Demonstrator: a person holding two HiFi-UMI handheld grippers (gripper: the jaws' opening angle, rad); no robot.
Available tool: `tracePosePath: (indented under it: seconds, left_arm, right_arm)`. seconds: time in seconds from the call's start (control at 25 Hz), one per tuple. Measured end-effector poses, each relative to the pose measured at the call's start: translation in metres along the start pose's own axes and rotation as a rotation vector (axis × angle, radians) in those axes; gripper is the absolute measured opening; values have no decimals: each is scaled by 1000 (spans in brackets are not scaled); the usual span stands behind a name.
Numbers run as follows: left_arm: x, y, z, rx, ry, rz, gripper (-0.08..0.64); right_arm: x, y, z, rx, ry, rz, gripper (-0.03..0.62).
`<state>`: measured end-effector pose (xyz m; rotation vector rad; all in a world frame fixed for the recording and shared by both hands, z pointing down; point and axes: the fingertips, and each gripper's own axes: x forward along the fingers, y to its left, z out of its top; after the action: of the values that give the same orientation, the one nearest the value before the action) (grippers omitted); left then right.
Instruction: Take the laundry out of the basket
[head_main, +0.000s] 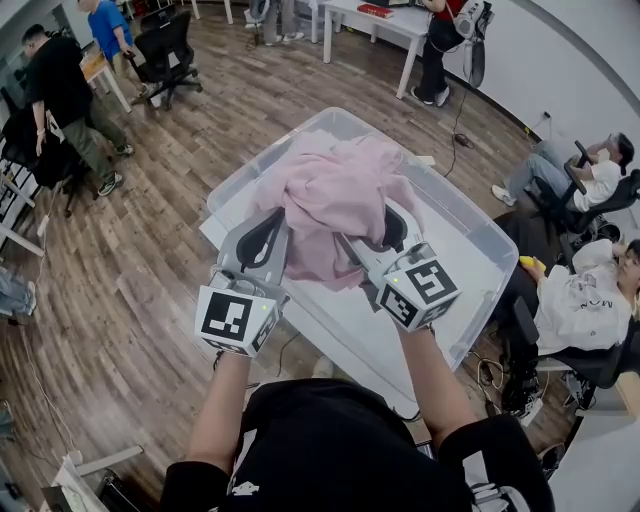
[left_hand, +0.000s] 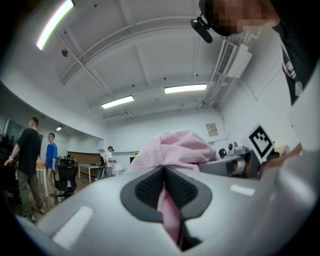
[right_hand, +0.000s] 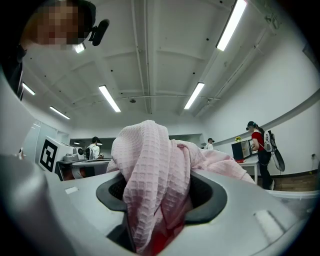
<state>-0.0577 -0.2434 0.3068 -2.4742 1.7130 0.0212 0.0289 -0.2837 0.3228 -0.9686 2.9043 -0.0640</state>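
A pink waffle-weave cloth (head_main: 335, 205) hangs bunched above the clear plastic basket (head_main: 470, 235), held up between both grippers. My left gripper (head_main: 268, 232) is shut on the cloth's left side; in the left gripper view a thin fold of the pink cloth (left_hand: 167, 210) is pinched between the dark pads (left_hand: 147, 190). My right gripper (head_main: 388, 232) is shut on a thicker bundle of the cloth (right_hand: 150, 175), which drapes over its jaws and hides most of the pads. Both grippers point level, side by side. The basket's floor below looks white; the cloth hides its middle.
The basket stands on a wooden floor (head_main: 150, 260). Seated people (head_main: 585, 290) and chairs are close on the right, a standing person (head_main: 65, 100) and an office chair (head_main: 165, 55) at the far left, white tables (head_main: 375, 20) at the back.
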Motion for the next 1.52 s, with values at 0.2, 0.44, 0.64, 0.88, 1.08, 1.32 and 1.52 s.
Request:
tracePosePath:
  seconds: [0.2, 0.44, 0.64, 0.88, 1.08, 1.32, 1.52]
  left_arm:
    - [-13, 7, 3, -3, -27, -14, 9]
    - [-37, 16, 3, -28, -27, -22, 8]
    - [-58, 23, 9, -40, -40, -30, 8]
    - [-82, 23, 16, -31, -51, -48, 8]
    - [-101, 20, 22, -32, -60, -65, 8]
    - [-122, 15, 33, -18, -74, -85, 8]
    - [-133, 8, 33, -24, -81, -104, 8]
  right_arm:
    - [0, 15, 2, -13, 0, -19, 273]
    - [2, 43, 1, -23, 10, -31, 273]
    - [2, 68, 5, -32, 4, -34, 273]
    - [-6, 93, 9, -47, -4, -54, 273]
    - [-15, 113, 13, -53, -14, -72, 273]
    - [-28, 134, 22, -65, -31, -95, 273]
    - [-40, 143, 19, -64, -36, -115, 273]
